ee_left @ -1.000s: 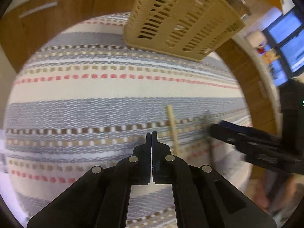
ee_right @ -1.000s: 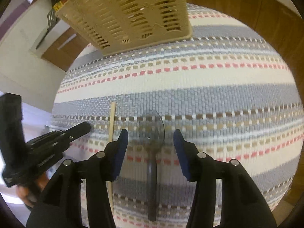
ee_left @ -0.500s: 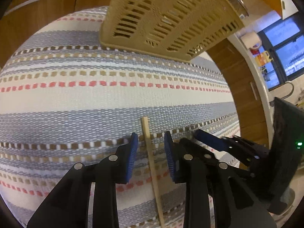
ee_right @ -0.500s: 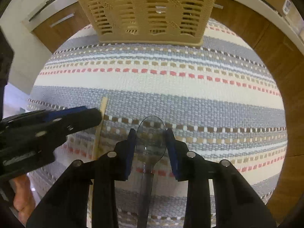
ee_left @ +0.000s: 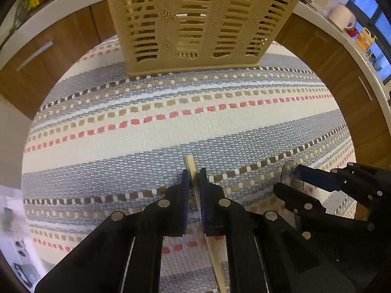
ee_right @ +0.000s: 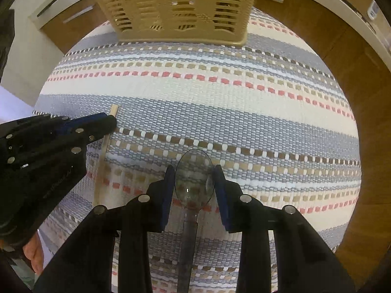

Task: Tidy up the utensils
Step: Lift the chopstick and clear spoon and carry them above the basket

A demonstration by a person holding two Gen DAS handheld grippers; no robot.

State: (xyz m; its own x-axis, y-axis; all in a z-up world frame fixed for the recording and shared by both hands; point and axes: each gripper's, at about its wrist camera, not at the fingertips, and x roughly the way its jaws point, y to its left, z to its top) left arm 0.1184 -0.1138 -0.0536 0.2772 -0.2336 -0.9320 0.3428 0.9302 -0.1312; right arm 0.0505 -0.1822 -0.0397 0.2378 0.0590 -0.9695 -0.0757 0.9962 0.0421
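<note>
A pale wooden chopstick point(ee_left: 191, 163) lies on the striped woven mat point(ee_left: 171, 124). My left gripper point(ee_left: 193, 173) is shut on it near its far tip. In the right wrist view the same chopstick point(ee_right: 100, 168) runs down the mat's left side, under the left gripper point(ee_right: 110, 123). A clear plastic spoon point(ee_right: 194, 183) lies bowl-forward on the mat point(ee_right: 220, 102). My right gripper point(ee_right: 194, 171) is shut on its bowl, one blue pad at each side. In the left wrist view the right gripper point(ee_left: 290, 180) and the spoon point(ee_left: 287, 169) show at the right.
A beige slotted plastic basket point(ee_left: 195, 24) point(ee_right: 176, 7) stands at the mat's far edge, straight ahead of both grippers. The brown wooden table point(ee_left: 342, 78) rings the mat. A white counter with a mug point(ee_left: 342, 17) lies beyond. A hand point(ee_right: 34, 256) shows at lower left.
My left gripper slid right to the chopstick, opened around it, then closed on it. My right gripper narrowed from wide open onto the spoon's bowl and has stayed there.
</note>
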